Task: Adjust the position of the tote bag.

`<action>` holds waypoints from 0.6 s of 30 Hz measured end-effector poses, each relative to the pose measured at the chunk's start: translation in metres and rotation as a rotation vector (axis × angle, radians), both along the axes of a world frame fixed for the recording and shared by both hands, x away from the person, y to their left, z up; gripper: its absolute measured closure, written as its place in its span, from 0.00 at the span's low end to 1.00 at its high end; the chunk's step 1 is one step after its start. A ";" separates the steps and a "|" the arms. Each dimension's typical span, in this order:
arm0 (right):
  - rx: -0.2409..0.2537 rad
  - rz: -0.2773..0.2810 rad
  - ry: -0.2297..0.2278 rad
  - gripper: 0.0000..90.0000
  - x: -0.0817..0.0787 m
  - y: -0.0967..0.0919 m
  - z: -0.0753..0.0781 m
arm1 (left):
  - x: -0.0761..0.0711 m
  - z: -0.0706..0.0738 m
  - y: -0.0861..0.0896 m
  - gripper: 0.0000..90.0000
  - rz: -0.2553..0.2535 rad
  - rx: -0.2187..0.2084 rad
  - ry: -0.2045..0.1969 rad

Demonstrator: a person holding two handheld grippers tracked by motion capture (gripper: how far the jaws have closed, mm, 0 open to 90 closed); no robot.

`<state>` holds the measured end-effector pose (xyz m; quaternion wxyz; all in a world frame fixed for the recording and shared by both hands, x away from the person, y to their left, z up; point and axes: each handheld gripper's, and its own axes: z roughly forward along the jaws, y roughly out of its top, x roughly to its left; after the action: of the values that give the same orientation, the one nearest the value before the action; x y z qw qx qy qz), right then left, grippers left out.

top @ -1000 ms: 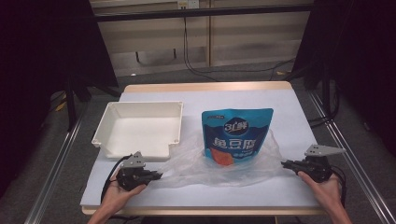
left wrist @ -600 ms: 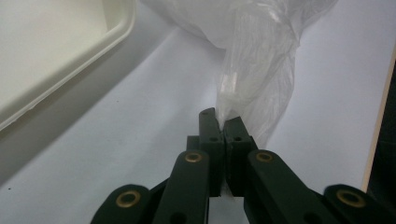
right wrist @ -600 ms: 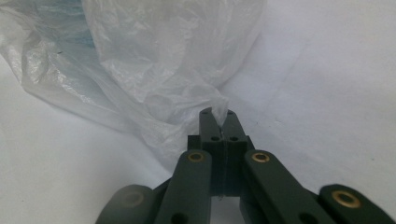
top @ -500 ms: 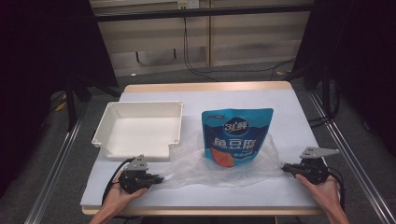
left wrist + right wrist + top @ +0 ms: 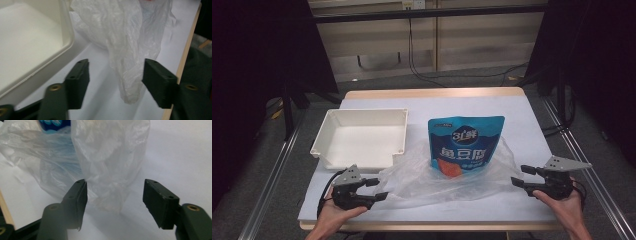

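Note:
A clear plastic bag lies crumpled on the white table near the front edge. A blue snack pouch lies flat with its lower end among the bag's folds. My left gripper is at the bag's left end. Its jaws have just been opening, and a twisted end of the bag hangs loose between them. My right gripper is at the bag's right end. Its jaws have also just been opening, with another bunched end of the bag between the pads, unpressed.
A white rectangular tray stands at the left, just behind my left gripper, and nothing is in it. The table's wooden front edge runs close under both hands. Metal rails flank the table.
Both grippers' jaws have spread apart and let go of the bag's ends. The bag and the pouch lie where they were.

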<state>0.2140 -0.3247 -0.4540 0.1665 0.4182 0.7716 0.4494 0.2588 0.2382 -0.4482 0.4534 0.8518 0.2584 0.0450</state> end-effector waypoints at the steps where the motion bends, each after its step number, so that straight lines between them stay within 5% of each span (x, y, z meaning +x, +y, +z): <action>1: -0.002 0.006 -0.012 0.39 -0.002 0.001 0.003 | -0.001 0.002 0.001 0.38 0.007 0.000 -0.001; 7: 0.025 0.026 -0.065 0.36 -0.008 0.002 0.023 | -0.005 0.022 0.011 0.35 0.040 -0.058 -0.062; 12: 0.056 0.080 -0.115 0.60 -0.010 0.013 0.047 | -0.011 0.043 0.000 0.54 0.015 -0.112 -0.137; 13: 0.064 0.100 -0.124 0.66 -0.010 0.015 0.051 | -0.013 0.046 -0.004 0.59 0.021 -0.109 -0.177; 18: 0.082 0.153 -0.140 0.82 -0.005 0.026 0.062 | -0.008 0.057 -0.034 0.69 -0.077 -0.128 -0.180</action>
<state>0.2089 -0.2982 -0.3919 0.1680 0.3321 0.7689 0.5199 0.2505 0.2039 -0.3910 0.5297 0.8229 0.1862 0.0872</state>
